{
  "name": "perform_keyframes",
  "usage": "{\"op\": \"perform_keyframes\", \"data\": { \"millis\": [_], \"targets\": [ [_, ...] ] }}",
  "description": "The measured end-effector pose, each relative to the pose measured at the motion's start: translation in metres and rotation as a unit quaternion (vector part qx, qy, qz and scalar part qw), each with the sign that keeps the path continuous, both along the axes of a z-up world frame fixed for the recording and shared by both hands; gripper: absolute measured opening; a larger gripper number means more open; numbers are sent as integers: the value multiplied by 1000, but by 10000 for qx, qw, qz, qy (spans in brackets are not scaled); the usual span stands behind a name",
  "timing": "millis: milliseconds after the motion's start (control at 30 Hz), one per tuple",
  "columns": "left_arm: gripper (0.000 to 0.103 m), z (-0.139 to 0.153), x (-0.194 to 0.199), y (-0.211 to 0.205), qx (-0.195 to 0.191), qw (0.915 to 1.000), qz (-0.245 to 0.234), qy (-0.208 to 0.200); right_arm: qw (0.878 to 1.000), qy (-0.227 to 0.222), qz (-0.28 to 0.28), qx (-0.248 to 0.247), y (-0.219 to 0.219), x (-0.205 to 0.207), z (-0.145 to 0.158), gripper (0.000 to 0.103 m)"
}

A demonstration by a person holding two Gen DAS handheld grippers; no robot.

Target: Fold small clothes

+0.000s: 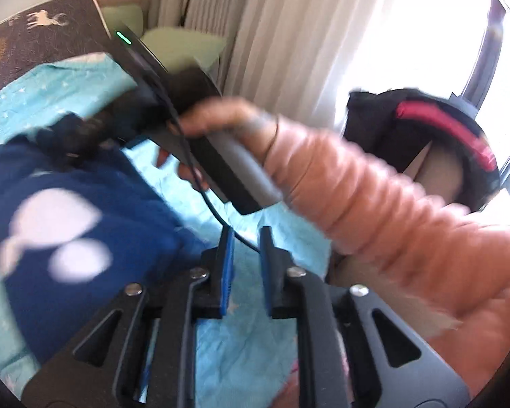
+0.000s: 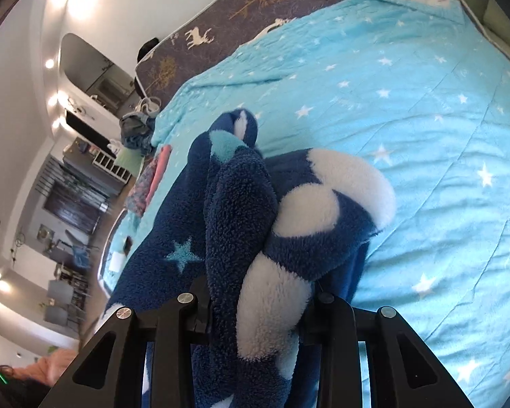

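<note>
Garment: a small navy fleece garment [image 2: 241, 210] with white blobs and pale blue stars, bunched and part lifted off the bed, the rest trailing on the turquoise star-print quilt [image 2: 425, 119].
Garment position: near the middle of the quilt, one thick fold rising straight into the right tongs; in the left wrist view it lies to the left, well clear of the left tongs.
Right tongs [image 2: 255, 319]: closed on a thick wad of the fleece, dark and white pile filling the gap between the fingers; the pads themselves are hidden by the cloth.
Left tongs [image 1: 247, 268]: slightly apart with nothing between the blue pads [image 1: 228, 272], only quilt showing through the gap.
Right hand: the person's hand [image 1: 221, 119], in a peach quilted sleeve [image 1: 374, 204], carries the other tool across the left wrist view, a black cable [image 1: 200, 183] hanging from it.
Step in hand: probably carrying one edge of the garment over to make a fold, with the left side free.
Risk, bunching: the grip looks to hold several layers, so the fold may land lumpy or crooked.
Risk, dragging: with no second hold, the trailing part may slide on the quilt instead of staying flat.
Risk, cable: the loose cable hangs close to the left tongs and may snag.
</note>
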State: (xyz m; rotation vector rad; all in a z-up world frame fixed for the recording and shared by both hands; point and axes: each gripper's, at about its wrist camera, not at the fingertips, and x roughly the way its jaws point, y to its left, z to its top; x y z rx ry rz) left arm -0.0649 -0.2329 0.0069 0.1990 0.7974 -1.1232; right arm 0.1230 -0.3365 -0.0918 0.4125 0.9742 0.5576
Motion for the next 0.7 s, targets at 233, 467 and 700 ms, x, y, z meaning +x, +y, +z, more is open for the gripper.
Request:
{"op": "perform_keyframes", "data": {
  "millis": [233, 467, 700],
  "targets": [
    [50, 24, 38, 71, -334, 9844, 1527, -803, 9999, -141, -25, -22, -14, 0, 1, 33],
    [50, -65, 46, 28, 642, 9814, 1560, -916, 9988, 148, -309, 341, -22, -1, -26, 45],
    [50, -62, 41, 39, 645, 9817, 1462, -1034, 9914, -357, -1262, -40, -53, -68, 12, 51]
  ]
}}
